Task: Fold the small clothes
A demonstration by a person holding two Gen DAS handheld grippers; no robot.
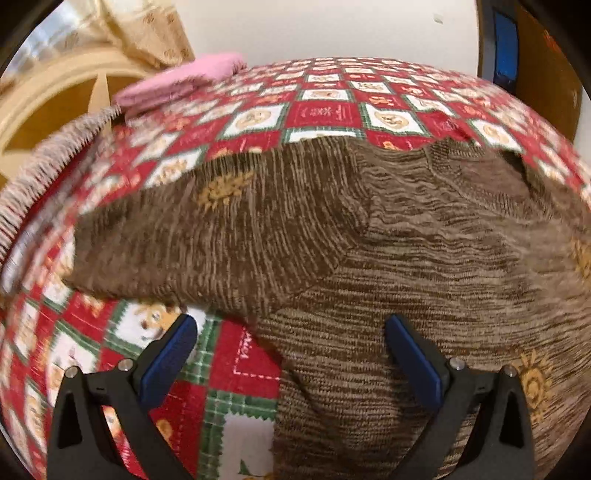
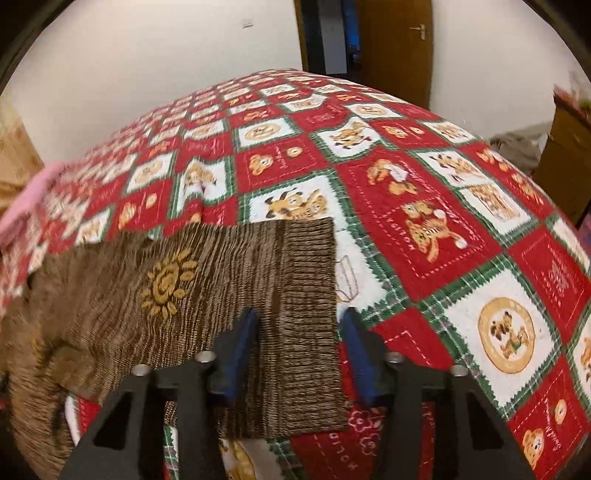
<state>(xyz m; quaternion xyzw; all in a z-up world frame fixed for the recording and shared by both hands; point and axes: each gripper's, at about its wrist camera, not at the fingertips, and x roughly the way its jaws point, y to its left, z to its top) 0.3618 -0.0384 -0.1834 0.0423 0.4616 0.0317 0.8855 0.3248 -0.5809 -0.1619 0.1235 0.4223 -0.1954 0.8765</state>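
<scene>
A small brown knit sweater [image 1: 388,236] with yellow sun motifs lies on the red, white and green patchwork tablecloth [image 1: 332,107]. Its left sleeve [image 1: 192,236] lies folded across the body. My left gripper [image 1: 290,325] is open above the sweater's left edge, holding nothing. In the right wrist view the right sleeve [image 2: 236,288] stretches out flat with its ribbed cuff [image 2: 308,321] toward me. My right gripper [image 2: 301,317] is open with its fingers straddling the cuff, one on each side.
A folded pink garment [image 1: 177,83] lies at the far left of the table, with a grey ribbed garment [image 1: 44,170] nearer. A yellow curtain [image 1: 147,33] and cream furniture stand behind. A wooden door [image 2: 395,44] is at the back. The tablecloth [image 2: 461,229] spreads right of the sleeve.
</scene>
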